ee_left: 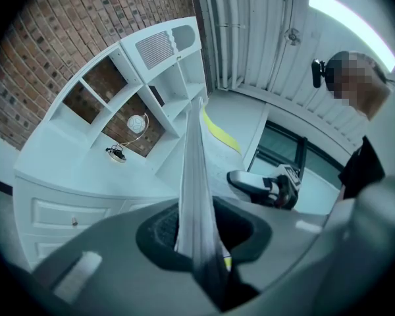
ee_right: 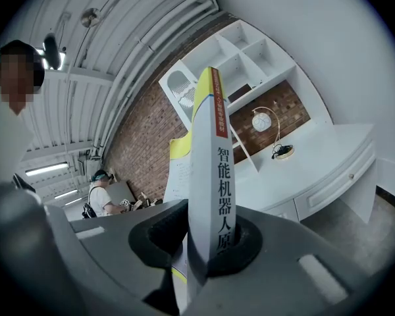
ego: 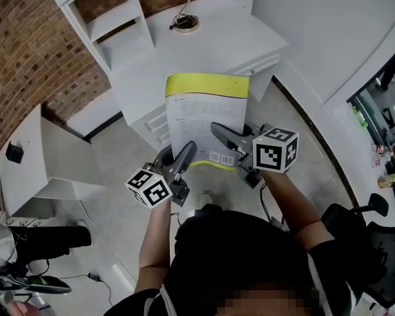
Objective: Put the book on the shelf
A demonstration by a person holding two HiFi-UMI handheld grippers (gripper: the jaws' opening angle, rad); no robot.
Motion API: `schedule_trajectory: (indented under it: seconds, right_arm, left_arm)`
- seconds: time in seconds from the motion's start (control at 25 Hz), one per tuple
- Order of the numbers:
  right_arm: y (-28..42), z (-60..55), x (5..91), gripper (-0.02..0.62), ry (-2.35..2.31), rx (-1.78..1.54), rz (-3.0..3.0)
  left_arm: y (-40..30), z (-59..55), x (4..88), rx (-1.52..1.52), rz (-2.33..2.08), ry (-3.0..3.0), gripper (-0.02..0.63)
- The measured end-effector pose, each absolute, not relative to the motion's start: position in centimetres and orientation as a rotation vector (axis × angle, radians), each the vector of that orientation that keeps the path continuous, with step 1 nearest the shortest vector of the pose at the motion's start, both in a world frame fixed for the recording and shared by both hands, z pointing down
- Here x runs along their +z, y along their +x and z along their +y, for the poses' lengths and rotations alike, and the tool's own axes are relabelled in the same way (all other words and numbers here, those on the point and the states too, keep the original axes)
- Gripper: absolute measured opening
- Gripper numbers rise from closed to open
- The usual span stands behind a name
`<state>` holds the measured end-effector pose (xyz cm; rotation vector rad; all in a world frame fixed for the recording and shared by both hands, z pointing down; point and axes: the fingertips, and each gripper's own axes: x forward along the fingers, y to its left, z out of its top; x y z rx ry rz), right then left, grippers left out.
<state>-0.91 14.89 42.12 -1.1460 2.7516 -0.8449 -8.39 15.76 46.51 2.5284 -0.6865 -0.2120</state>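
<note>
Book: we are holding the white book with the yellow band point(ego: 207, 107) out in front of us, cover facing up, its near end caught between both grippers.
Left gripper point(ego: 186, 153): its jaws are pressing on the book's near left part, and the page edge is running up between the pads in the left gripper view.
Right gripper point(ego: 222, 135): its jaws are clamping on the near right part, with the printed spine standing between the pads in the right gripper view.
Where the book is: its yellow end is hanging over the front edge of the white desk point(ego: 217, 41), above the drawers.
Shelf point(ego: 115, 25): it is standing at the desk's back left, against the brick wall point(ego: 26, 51), and we are keeping the book well apart from it.
On the desk: a coiled cable point(ego: 184, 24) is lying near the back edge.
</note>
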Motion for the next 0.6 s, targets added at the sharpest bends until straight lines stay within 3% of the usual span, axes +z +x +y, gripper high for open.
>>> schedule_trajectory:
  seconds: [0.6]
  right_arm:
    - [-4.4,6.1,42.5,0.069,-1.162,-0.809,2.761]
  left_arm:
    - [-11.7,6.7,47.1,-0.198,-0.673,2.544,0.084]
